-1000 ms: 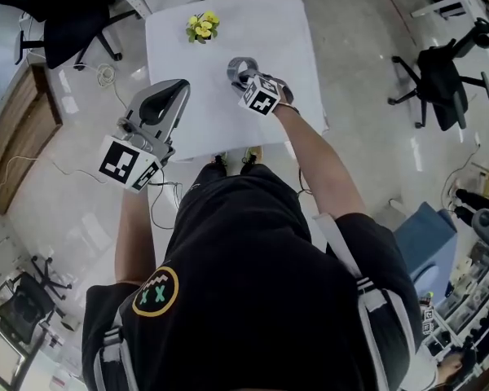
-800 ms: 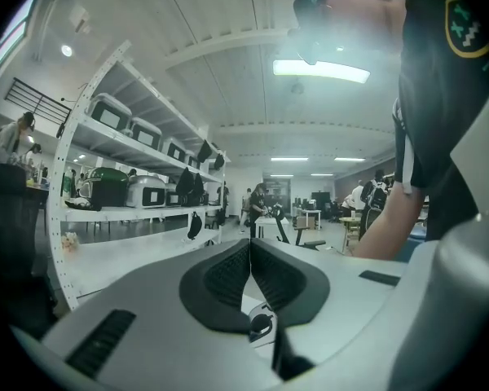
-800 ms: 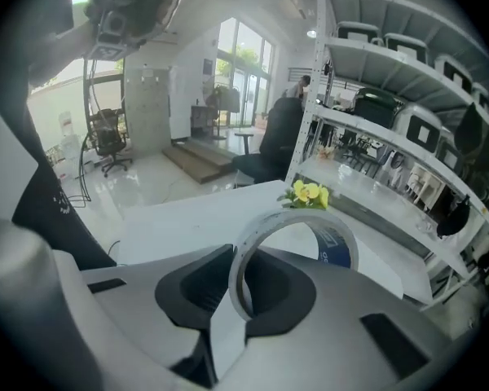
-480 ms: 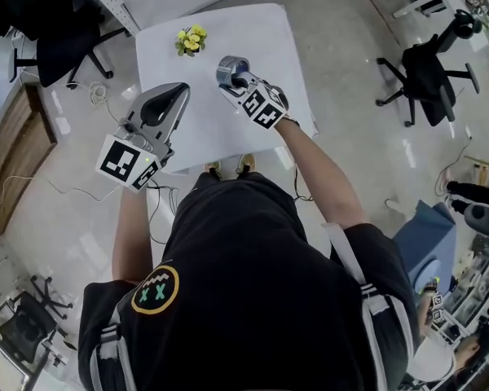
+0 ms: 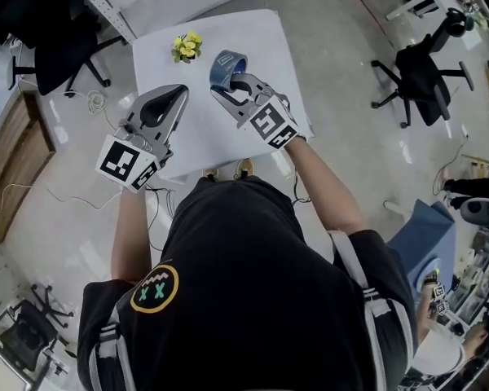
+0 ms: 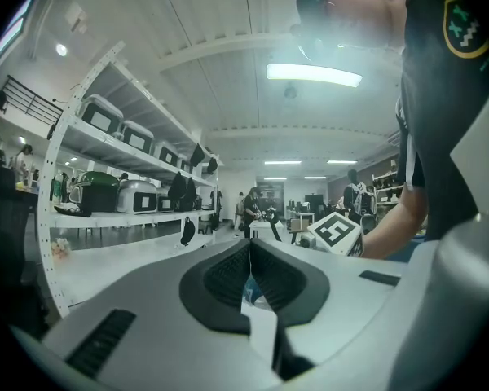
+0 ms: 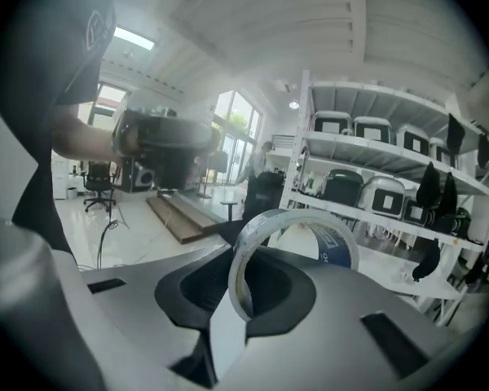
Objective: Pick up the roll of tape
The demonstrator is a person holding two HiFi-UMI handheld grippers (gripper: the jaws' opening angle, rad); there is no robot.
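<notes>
The roll of tape [image 5: 228, 65], clear with a blue-printed core, hangs above the white table [image 5: 261, 39], gripped by its rim. My right gripper [image 5: 227, 85] is shut on it, pointing away from me and a little downward. In the right gripper view the tape roll [image 7: 257, 239] stands upright, its near wall pinched between the jaws of the right gripper [image 7: 236, 287]. My left gripper [image 5: 180, 91] hovers level over the table's left part, shut with nothing in it. In the left gripper view the pads of the left gripper [image 6: 249, 255] meet, and the right gripper's marker cube [image 6: 336, 230] shows beyond.
A small bunch of yellow flowers [image 5: 185, 47] lies near the table's far left. Black office chairs stand at the right [image 5: 420, 76] and the upper left [image 5: 57, 43]. A wooden platform [image 5: 16, 157] lies on the floor to the left. Metal shelving [image 7: 375, 177] lines the room.
My right gripper has risen from the tabletop with the tape roll clamped in it. The left gripper has stayed where it was.
</notes>
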